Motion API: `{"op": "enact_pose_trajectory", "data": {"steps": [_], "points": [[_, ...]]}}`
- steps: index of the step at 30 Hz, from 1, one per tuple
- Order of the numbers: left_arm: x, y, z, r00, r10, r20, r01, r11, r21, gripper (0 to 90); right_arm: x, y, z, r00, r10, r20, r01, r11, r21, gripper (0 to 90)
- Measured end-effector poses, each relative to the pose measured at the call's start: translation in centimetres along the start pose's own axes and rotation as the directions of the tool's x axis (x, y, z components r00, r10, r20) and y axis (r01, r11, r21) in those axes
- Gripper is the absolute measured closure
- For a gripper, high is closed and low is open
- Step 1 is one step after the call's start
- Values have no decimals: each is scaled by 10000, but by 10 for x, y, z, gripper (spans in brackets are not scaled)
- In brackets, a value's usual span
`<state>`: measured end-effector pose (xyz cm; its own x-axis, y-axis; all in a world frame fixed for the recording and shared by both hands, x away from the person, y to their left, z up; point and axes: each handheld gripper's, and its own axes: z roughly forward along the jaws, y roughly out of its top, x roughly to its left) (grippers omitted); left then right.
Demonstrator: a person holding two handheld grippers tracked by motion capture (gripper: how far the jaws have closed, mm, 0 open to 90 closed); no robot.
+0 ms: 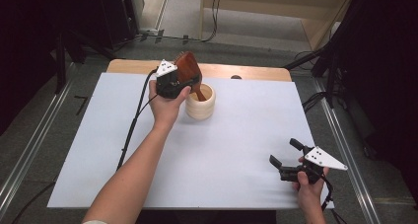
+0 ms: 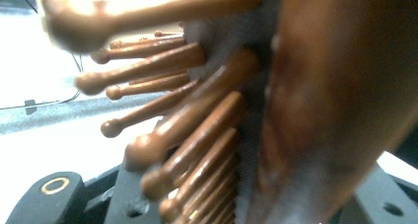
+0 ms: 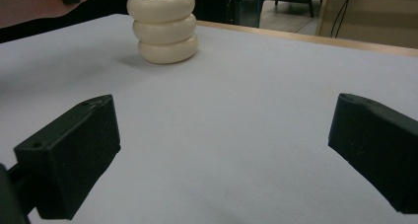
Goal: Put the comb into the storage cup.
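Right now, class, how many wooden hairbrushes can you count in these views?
1. The wooden hairbrush is gripped by the left gripper, its handle down inside the cream ribbed holder. Nothing suggests another.

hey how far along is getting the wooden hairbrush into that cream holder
Mostly done: the hairbrush has its handle already down inside the cream ribbed holder. In hand: the left gripper is clamped on the brush head, bristles close up in its view. Left: release it. The right gripper waits open and empty.

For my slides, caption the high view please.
Left gripper holds a wooden hairbrush, handle down in a cream ribbed holder; right gripper rests open.
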<state>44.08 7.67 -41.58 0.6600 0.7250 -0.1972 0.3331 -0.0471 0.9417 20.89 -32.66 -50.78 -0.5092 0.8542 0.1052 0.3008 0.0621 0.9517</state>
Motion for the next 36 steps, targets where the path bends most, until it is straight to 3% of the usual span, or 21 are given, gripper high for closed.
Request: {"op": "enact_pose_trajectory", "data": {"steps": [14,20,26,32,36], "points": [[1,-10,7,9999,-157,-62,158,9998,157,555,-1,0,0,10000,2,14,-2,10000,-11,0],[4,-14,8,9988,-478,-63,479,9988,131,548,0,0,0,10000,-2,3,2,10000,5,0],[6,-15,8,9985,-527,-161,530,9984,206,511,0,0,1,10000,-4,10,4,10000,7,0],[10,-17,9,9964,-831,-149,836,9960,310,461,0,0,1,10000,-59,28,59,10000,2,0],[10,-15,7,9972,-628,-410,645,9971,407,430,0,0,1,10000,-54,26,54,10000,1,0]]}}
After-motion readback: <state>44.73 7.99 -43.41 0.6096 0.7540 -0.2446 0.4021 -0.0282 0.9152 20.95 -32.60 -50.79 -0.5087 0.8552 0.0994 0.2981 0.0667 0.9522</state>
